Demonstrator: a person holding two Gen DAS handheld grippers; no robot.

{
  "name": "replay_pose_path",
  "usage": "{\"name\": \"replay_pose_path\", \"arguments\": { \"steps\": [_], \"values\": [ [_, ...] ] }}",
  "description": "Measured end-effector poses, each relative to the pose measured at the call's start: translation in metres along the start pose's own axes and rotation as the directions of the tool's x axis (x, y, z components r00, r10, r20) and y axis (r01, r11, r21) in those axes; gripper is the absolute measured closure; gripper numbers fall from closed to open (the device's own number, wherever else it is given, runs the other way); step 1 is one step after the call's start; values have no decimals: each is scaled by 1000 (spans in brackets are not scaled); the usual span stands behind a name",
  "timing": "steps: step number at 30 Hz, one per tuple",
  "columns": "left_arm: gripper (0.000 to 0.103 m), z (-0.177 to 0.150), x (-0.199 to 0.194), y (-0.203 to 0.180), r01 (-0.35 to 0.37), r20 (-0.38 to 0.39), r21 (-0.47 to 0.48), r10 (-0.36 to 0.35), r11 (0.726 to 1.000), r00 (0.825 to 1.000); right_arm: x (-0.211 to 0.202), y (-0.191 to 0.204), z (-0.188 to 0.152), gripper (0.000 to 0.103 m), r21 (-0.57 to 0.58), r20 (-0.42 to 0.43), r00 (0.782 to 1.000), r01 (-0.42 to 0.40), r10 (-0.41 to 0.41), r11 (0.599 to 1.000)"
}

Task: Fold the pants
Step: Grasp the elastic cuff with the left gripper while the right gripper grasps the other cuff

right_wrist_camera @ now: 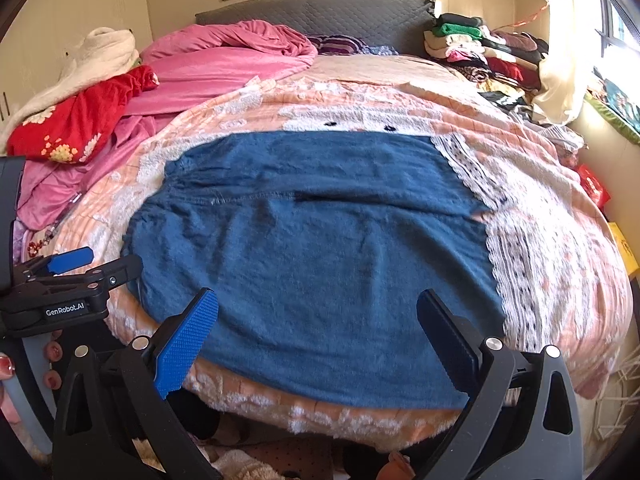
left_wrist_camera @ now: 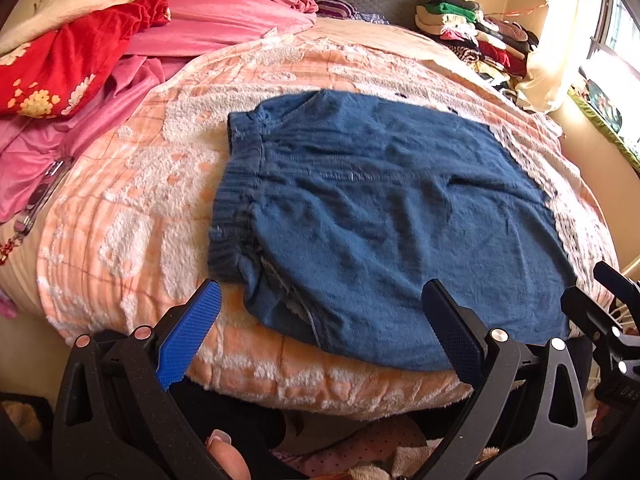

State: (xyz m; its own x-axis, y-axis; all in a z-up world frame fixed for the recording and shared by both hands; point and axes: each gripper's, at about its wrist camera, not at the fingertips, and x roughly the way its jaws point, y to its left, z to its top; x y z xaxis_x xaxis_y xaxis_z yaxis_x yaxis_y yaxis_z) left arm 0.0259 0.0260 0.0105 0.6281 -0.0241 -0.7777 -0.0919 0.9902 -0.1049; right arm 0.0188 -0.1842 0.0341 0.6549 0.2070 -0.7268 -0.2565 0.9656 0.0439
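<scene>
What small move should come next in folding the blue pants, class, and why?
Probably lower both open claws, left claw and right claw, onto the near edge of the blue pants. They lie flat on the blanket, and neither claw grips anything yet.

"GenRobot.AI" on left gripper [right_wrist_camera: 96, 264] body.

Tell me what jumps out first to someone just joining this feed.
The blue pants dominate, spread flat across the peach blanket at the bed's near edge, waistband to the left. Both grippers hang open just short of them, left gripper and right gripper. A red floral cloth on pink bedding glows far left.
</scene>
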Motion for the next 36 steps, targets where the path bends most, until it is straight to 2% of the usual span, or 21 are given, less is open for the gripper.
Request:
{"name": "replay_pose_path", "arguments": {
  "steps": [2,6,10,14,15,18,23,27,33,36],
  "values": [
    [9,12,1,7,3,21,-9,-3,1000,1000,6,-2,16,4,0,0,999,-54,54,999],
    [9,36,9,23,-6,41,-31,8,999,999,22,-2,48,4,-12,5,994,-110,110,994],
    [9,61,27,40,-28,39,-35,30,999,999,49,-1,77,4,-48,-22,995,-100,99,994],
    [9,81,48,62,-74,32,-53,75,996,997,80,1,100,4,-104,-57,995,-88,83,991],
    [9,87,55,70,-106,30,-63,108,992,994,87,2,106,4,-113,-62,994,-98,92,989],
    [9,98,69,85,-122,17,-81,124,989,992,103,4,120,4,-142,-67,994,-99,90,985],
    [9,114,91,105,-98,-5,-120,98,988,995,131,8,143,4,-168,-82,992,-113,100,979],
    [9,123,110,113,-40,-32,-130,37,991,999,154,12,157,4,-179,-100,988,-136,119,974],
    [9,135,140,118,5,-70,-106,-12,994,997,194,14,177,4,-205,-142,983,-147,119,968],
    [9,141,156,120,3,-84,-97,-12,995,996,214,15,185,4,-238,-152,985,-121,86,964]
  ]
}}
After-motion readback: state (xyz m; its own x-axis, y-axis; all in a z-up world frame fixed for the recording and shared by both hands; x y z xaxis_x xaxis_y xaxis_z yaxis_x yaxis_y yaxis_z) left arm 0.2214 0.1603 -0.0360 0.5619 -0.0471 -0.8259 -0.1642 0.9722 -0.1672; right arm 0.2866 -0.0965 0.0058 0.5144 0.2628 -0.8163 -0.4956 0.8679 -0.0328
